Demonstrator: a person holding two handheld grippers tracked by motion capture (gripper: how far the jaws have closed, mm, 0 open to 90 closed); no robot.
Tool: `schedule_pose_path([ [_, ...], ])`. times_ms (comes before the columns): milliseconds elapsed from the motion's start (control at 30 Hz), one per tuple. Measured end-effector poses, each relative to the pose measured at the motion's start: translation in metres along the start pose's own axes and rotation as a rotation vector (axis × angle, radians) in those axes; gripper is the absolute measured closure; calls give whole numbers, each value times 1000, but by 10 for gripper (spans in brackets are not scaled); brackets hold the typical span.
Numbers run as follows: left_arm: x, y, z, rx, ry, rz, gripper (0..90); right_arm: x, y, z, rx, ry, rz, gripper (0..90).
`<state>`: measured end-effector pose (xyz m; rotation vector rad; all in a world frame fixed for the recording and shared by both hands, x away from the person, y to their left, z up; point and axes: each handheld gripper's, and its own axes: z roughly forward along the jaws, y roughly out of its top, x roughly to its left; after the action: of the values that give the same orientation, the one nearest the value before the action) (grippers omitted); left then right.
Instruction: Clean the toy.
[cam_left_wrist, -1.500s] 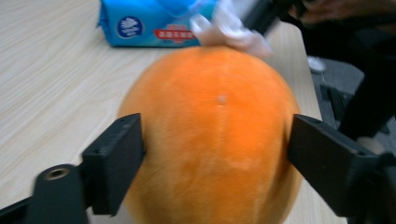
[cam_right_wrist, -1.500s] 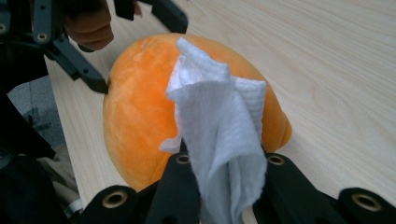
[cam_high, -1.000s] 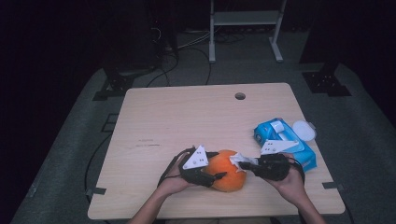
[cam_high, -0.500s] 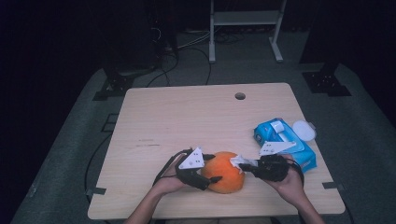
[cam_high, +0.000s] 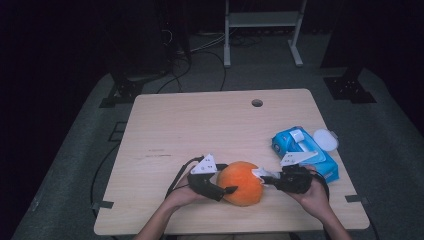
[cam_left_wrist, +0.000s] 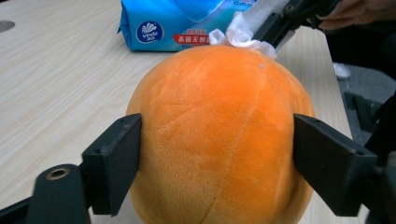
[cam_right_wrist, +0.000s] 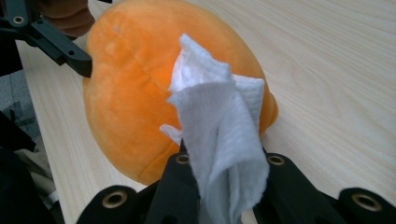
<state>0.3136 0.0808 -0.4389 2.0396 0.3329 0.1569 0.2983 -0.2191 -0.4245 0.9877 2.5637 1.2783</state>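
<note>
The round orange plush ball (cam_high: 241, 183) sits on the pale wooden table (cam_high: 210, 125), near the front edge, between the two hands; the left gripper (cam_left_wrist: 217, 154) brackets it, and its jaws have just been opening, so the black pads stand at the plush flanks with no visible dent, a loosened hold at best; the right gripper (cam_right_wrist: 224, 186) is clenched on a crumpled white tissue (cam_right_wrist: 217, 135) and presses it on the ball's upper side; beyond sit a blue pack of wet wipes (cam_high: 304, 150) and a white round lid (cam_high: 325, 139), well apart from the work. The risk from here, as it looks: with the left jaws slack, a firm wipe could roll the ball toward the edge; the tissue might also slip free.
</note>
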Motion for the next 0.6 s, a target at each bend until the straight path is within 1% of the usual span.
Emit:
schedule_pose_path([
  [33,-2,1,0,1,5,22,212,1,1,0,-2,-2,0,823],
  [67,-3,2,-1,4,6,41,219,4,3,-1,-9,-9,-11,823],
  [167,-11,7,0,3,14,95,235,15,11,-6,-41,2,-39,823],
  [233,-16,9,2,10,10,120,235,21,16,-10,-59,25,-64,823],
  [267,-17,10,3,9,10,120,226,23,17,-10,-57,31,-74,823],
  [300,-17,11,3,9,11,115,210,23,17,-10,-52,27,-78,824],
  [333,-15,11,3,6,7,99,184,22,15,-9,-46,28,-76,824],
  [400,-9,10,3,-2,9,41,111,17,10,-7,-36,32,-62,824],
  [433,-7,9,3,2,7,16,92,15,9,-7,-31,25,-58,824],
  [500,-1,4,6,18,-3,-59,64,13,7,-8,-30,18,-49,824],
  [533,0,3,8,26,-11,-77,65,13,7,-8,-36,23,-46,824],
  [567,0,1,10,30,-29,-81,86,15,8,-8,-35,20,-50,824],
  [600,-2,1,9,28,-13,-44,132,18,10,-8,-35,17,-60,824],
])
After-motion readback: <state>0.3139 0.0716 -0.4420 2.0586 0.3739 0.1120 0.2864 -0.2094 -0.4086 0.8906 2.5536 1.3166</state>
